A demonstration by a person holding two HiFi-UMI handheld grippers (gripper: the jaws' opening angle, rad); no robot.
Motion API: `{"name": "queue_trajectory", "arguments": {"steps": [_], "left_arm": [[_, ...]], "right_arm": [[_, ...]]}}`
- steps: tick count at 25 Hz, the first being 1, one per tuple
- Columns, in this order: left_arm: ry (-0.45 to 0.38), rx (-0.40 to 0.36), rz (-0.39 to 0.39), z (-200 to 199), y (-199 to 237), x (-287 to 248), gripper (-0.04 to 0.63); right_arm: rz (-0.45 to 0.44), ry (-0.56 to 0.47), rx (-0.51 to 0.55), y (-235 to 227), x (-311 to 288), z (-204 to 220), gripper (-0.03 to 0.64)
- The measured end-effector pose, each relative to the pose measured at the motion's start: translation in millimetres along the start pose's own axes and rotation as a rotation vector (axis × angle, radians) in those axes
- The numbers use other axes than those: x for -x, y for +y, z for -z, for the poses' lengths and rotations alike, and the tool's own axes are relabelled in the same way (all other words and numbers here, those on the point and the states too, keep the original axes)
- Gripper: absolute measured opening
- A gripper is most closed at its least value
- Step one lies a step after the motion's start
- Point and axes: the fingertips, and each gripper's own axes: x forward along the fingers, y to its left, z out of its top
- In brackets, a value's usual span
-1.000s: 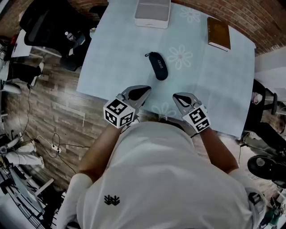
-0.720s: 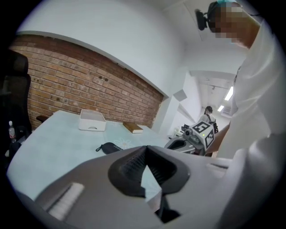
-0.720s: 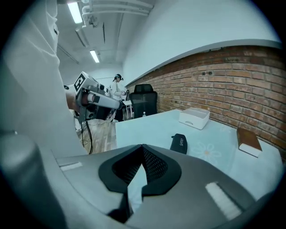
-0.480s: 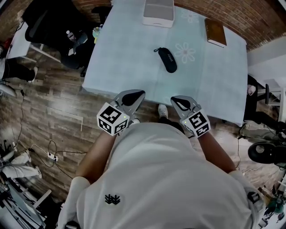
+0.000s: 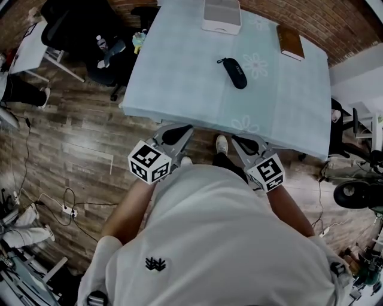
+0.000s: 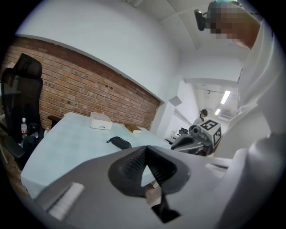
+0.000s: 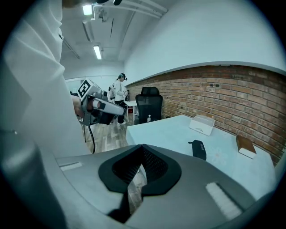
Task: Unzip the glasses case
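Note:
The black zipped glasses case [image 5: 233, 73] lies slantwise on the light blue flowered tablecloth [image 5: 179, 77], towards the far middle of the table. It also shows small in the left gripper view, case [image 6: 119, 142], and in the right gripper view, case [image 7: 199, 149]. My left gripper [image 5: 181, 129] and right gripper [image 5: 239, 140] hang close to my body, over the floor just short of the table's near edge and well apart from the case. Both have their jaws shut on nothing, left [image 6: 146, 150] and right [image 7: 143, 147].
A white box [image 5: 221, 15] stands at the table's far edge and a brown book [image 5: 290, 42] at the far right. A black office chair [image 5: 78, 24] stands left of the table, more chair bases at the right [image 5: 353, 194]. Cables lie on the wooden floor [image 5: 60, 197].
I have stepped back from the table: the table and case have moved away up the view, and both grippers have gone from above the table's near edge to above the floor.

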Motion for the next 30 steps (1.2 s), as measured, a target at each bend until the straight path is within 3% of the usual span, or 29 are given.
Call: {"name": "queue_trajectory", "arguments": {"steps": [8,14,30], "left_arm": [[-0.007,0.004,0.017,11,-11,19,0.054],[0.016,-0.010,0.027,19,-19,21,0.054],[0.042,0.000,0.043,28,-22,23,0.054]], "right_arm": [[0.006,-0.029,-0.010,29,6,-8,0.001],[0.021,-0.048,-0.073,33,12,0,0.002],[0.009,-0.064,-0.064,39,8,-5,0.002]]}}
